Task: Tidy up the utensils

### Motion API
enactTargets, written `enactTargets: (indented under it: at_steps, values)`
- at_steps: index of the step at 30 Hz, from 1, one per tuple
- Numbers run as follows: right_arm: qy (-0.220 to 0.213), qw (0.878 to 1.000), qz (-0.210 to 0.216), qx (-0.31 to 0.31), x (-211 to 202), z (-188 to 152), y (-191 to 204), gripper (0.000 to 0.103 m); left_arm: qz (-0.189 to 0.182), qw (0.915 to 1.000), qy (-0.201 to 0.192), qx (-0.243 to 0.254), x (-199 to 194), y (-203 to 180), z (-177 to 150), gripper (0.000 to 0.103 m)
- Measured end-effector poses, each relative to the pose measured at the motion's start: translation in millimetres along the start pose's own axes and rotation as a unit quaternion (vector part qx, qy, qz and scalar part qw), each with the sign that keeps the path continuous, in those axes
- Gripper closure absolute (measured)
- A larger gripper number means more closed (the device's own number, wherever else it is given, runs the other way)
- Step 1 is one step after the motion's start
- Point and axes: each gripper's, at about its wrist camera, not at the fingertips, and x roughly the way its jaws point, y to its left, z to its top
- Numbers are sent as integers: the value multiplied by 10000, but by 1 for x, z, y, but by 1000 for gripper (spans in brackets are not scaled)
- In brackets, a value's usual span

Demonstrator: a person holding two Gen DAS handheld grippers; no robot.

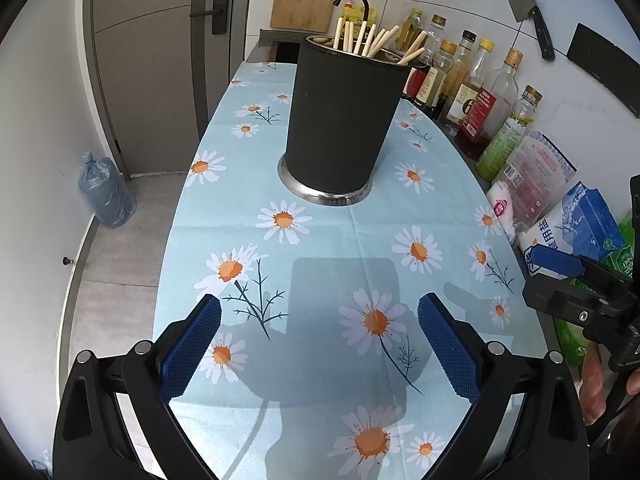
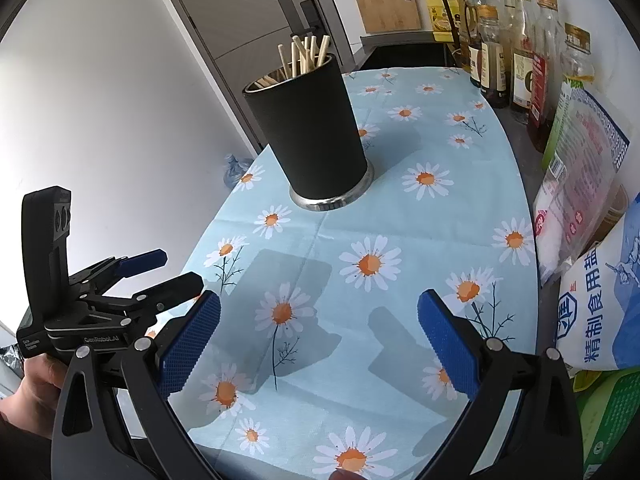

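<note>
Both grippers hang low over the daisy tablecloth [image 1: 320, 240], side by side, and neither carries a thing. The black holder [image 1: 340, 120] stands upright at centre frame in the left wrist view, up and left of centre in the right wrist view, on its steel base ring, well ahead of both tools. The chopsticks [image 1: 372, 42] are already bunched inside it, pale tips fanning above the rim at the top of the frame. That looks like the end state: utensils gathered in one pot, hands pulled back clear of it.

Left gripper [image 1: 320, 344]: jaws spread wide, blue pads [image 1: 192, 344] at the lower corners of its view, nothing between them but cloth and shadow. Right gripper [image 2: 320, 340]: the same, splayed open, empty, touching nothing. Each shows in the other's view at the frame edge, also gaping.

No loose utensil shows on the cloth in either view, so I'd judge the tidying finished or nearly so
</note>
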Motion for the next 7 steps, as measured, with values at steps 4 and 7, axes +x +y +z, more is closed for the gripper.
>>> enactTargets:
  at_steps: [4,7]
  values:
    - [14,10000,-7,-15,2,1,3,5,-14,10000,-16,-36,-1,0,1,7]
    - [16,10000,5,-22,2,1,4,5,-11,10000,-39,-26,-2,1,1,7]
